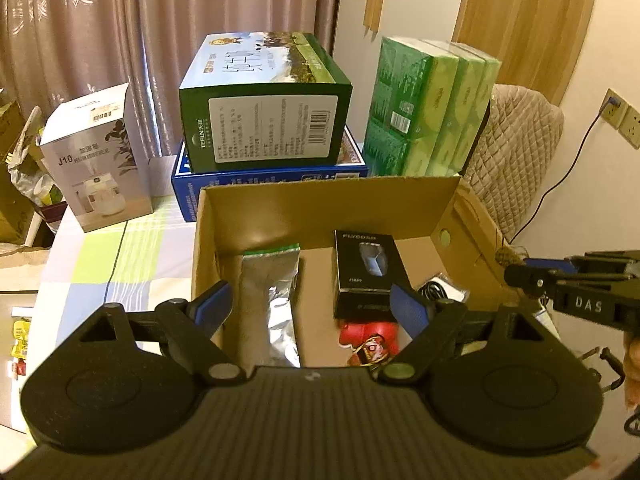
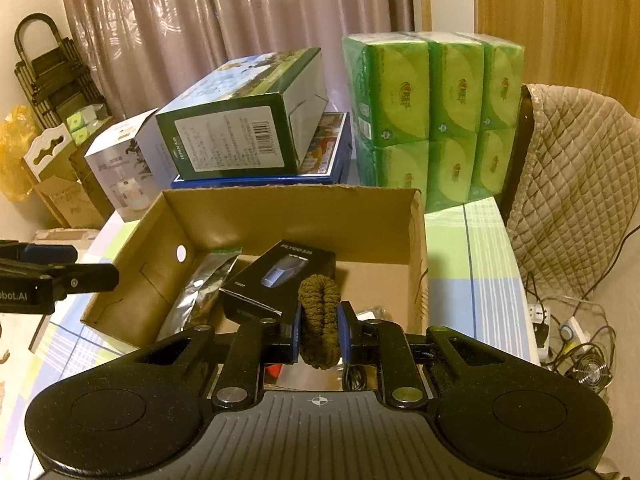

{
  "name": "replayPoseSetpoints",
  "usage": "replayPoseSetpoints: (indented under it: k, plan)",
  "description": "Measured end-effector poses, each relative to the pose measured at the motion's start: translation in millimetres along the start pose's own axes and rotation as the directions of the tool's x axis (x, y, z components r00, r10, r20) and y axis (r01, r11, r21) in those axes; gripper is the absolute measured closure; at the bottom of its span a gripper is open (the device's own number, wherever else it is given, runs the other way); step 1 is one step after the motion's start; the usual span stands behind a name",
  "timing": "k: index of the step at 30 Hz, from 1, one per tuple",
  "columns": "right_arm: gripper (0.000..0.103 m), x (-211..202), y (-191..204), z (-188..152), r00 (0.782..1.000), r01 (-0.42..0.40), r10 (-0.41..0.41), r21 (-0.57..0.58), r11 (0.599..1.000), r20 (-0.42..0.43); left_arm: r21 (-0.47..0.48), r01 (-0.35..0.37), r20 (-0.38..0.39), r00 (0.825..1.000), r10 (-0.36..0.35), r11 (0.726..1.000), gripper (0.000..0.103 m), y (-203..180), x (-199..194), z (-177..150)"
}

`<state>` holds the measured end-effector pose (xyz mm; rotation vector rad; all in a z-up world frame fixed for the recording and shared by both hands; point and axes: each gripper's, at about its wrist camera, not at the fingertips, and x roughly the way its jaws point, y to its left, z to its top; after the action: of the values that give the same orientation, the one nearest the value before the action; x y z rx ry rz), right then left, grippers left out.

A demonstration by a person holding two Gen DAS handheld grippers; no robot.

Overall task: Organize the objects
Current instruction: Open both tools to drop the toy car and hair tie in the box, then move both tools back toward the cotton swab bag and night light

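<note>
**Rope clamped, left jaws wide over the box**

Left wrist view: your left gripper [image 1: 310, 300] stands open over the cardboard box [image 1: 328, 200] — nothing between its pads. Below lie the silver pouch [image 1: 274, 300] and the black carton [image 1: 366, 272].

Right wrist view: your right gripper [image 2: 320, 330] is closed on the braided brown rope [image 2: 319, 320] above the box's near edge.

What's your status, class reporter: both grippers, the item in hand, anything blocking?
Left gripper open, empty, over cardboard box. Right gripper shut on olive braided cord. Black shaver box and foil pouch already inside; nothing blocking.
</note>
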<state>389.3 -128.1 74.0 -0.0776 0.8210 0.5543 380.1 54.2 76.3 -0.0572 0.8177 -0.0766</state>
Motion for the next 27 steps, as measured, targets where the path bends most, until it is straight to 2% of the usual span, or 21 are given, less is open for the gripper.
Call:
replayPoseSetpoints:
  k: [4, 6, 7, 8, 10, 18, 27]
  plan:
    - [0.087, -1, 1, 2, 1.0, -0.011, 0.011, 0.004, 1.0, 0.008, -0.001, -0.002, -0.003, 1.0, 0.002, 1.0, 0.02, 1, -1, -4]
    - [0.066, -1, 0, 4, 0.999, -0.048, 0.048, 0.012, 0.999, 0.016, -0.002, -0.001, -0.004, 1.0, 0.001, 1.0, 0.02, 1, -2, -7]
    - [0.043, -1, -1, 5, 0.998, -0.063, 0.062, 0.025, 0.998, 0.024, -0.001, -0.001, -0.003, 1.0, 0.001, 1.0, 0.02, 1, -2, -7]
    - [0.034, -3, -2, 6, 0.997, -0.067, 0.066, 0.043, 0.997, 0.043, 0.0, -0.003, -0.002, 1.0, 0.003, 1.0, 0.02, 2, -3, -8]
    - [0.034, -8, -4, 6, 0.996, -0.057, 0.052, 0.059, 0.997, 0.073, 0.004, -0.007, 0.0, 1.0, 0.007, 1.0, 0.02, 2, -5, -9]
    - [0.034, -28, -9, -7, 0.997, -0.032, 0.025, 0.086, 0.996, 0.076, -0.009, -0.022, 0.011, 1.0, 0.022, 1.0, 0.017, 6, -21, -23]
    - [0.034, -77, 11, -49, 0.997, -0.048, 0.042, 0.089, 0.995, 0.065, -0.046, -0.016, 0.011, 1.0, 0.017, 0.999, 0.015, -1, -61, -58]
